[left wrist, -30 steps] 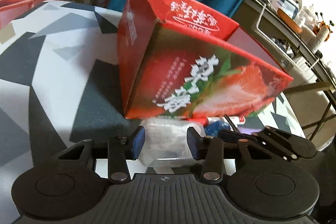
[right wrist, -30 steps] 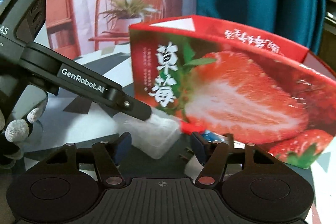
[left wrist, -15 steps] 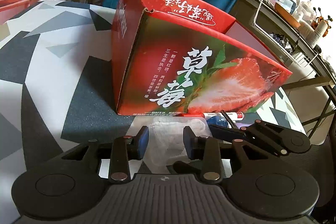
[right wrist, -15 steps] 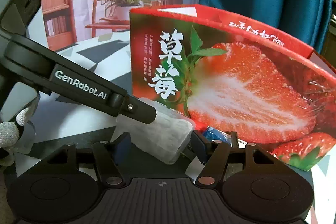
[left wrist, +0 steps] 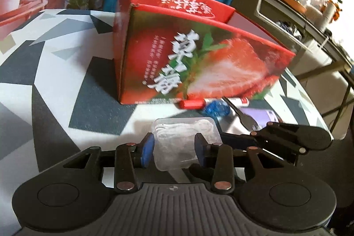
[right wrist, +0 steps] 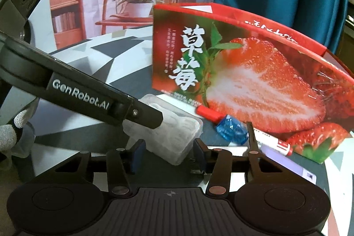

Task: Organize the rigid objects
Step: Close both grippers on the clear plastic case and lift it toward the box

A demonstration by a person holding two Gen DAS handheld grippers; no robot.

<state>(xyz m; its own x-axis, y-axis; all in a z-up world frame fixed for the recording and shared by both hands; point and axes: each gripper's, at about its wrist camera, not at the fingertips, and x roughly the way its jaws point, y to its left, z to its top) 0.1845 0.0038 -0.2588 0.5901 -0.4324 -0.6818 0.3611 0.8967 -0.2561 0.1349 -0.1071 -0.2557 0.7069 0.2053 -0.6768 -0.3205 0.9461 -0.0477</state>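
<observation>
While the left gripper (left wrist: 173, 150) eases open around the clear plastic case (left wrist: 185, 141) between its fingers, the right gripper (right wrist: 169, 156) closes narrowly around that case's other end, the strawberry box (right wrist: 243, 81) just beyond.

Bright daylight glare at upper right (left wrist view), motion blur, heavy fisheye edge curvature.
</observation>
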